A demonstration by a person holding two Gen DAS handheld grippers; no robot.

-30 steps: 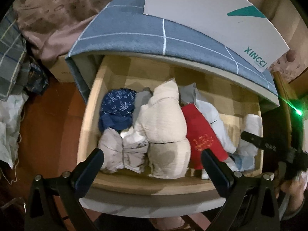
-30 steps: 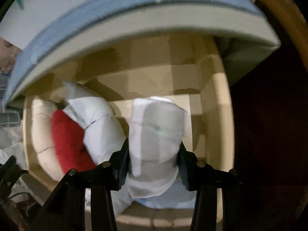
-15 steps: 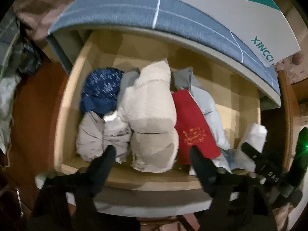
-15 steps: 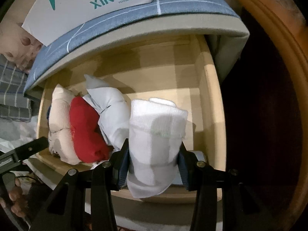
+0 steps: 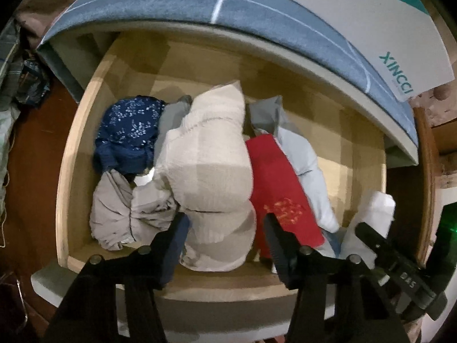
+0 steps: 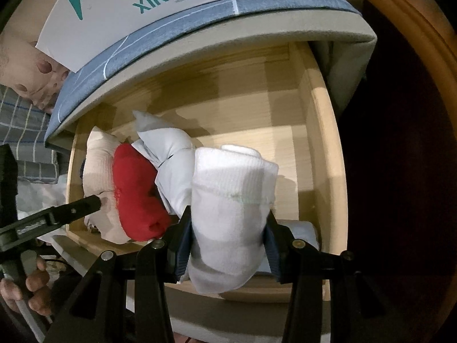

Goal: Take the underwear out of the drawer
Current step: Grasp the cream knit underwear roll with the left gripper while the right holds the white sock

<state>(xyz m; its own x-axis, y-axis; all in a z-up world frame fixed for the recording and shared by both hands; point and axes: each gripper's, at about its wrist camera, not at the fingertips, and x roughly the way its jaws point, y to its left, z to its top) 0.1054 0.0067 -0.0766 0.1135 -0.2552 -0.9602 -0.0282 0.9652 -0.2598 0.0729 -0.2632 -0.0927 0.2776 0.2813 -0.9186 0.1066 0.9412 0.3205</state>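
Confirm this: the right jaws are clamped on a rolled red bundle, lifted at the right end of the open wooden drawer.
Not quite. The bundle in the right gripper is white, not red; the red bundle lies in the drawer beside it, ungripped. The right wrist view shows this. The rest stands: clamped, at the drawer's right end.

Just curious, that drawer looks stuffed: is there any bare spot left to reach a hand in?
Yes: bare drawer floor shows along the back wall and at the right side beyond the white roll. The left and middle are crowded: navy bundle, cream bundle, red bundle.
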